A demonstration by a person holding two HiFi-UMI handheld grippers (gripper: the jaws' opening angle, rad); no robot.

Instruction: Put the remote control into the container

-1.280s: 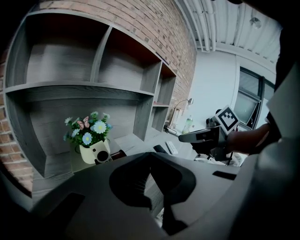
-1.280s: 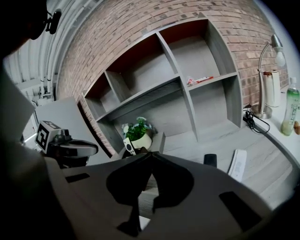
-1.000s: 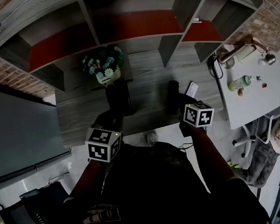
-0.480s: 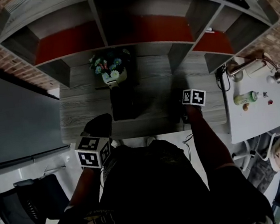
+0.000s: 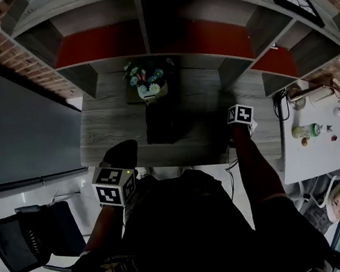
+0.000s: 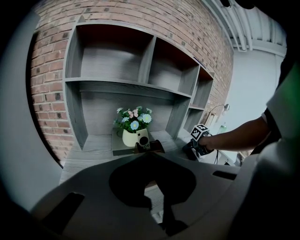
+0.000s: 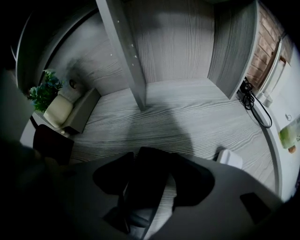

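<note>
A dark rectangular container [image 5: 161, 124] sits open on the grey wood-grain desk [image 5: 108, 130], and everything else is placed from it. Touching its far end is a cream pot of blue and white flowers [image 6: 130, 136], and a slim white object with a dark round spot [image 6: 142, 139] stands upright between pot and container; whether it is inside the container cannot be told. The black oblong remote control [image 7: 143, 187] is not in the container: it lies on the desk well to the container's right as the head view shows it, with a small white block [image 7: 229, 158] just beyond it on the side away from the container. The right gripper [image 6: 193, 150] points steeply down over that remote, its jaws just opened wide and standing released on either side of it, not clamping it. The left gripper [image 5: 121, 153] hangs at the desk's near edge, to the container's near left, its jaws drawn together on nothing. Beyond the container rises a grey wooden shelf unit [image 6: 117, 84] against a brick wall [image 6: 47, 93]
</note>
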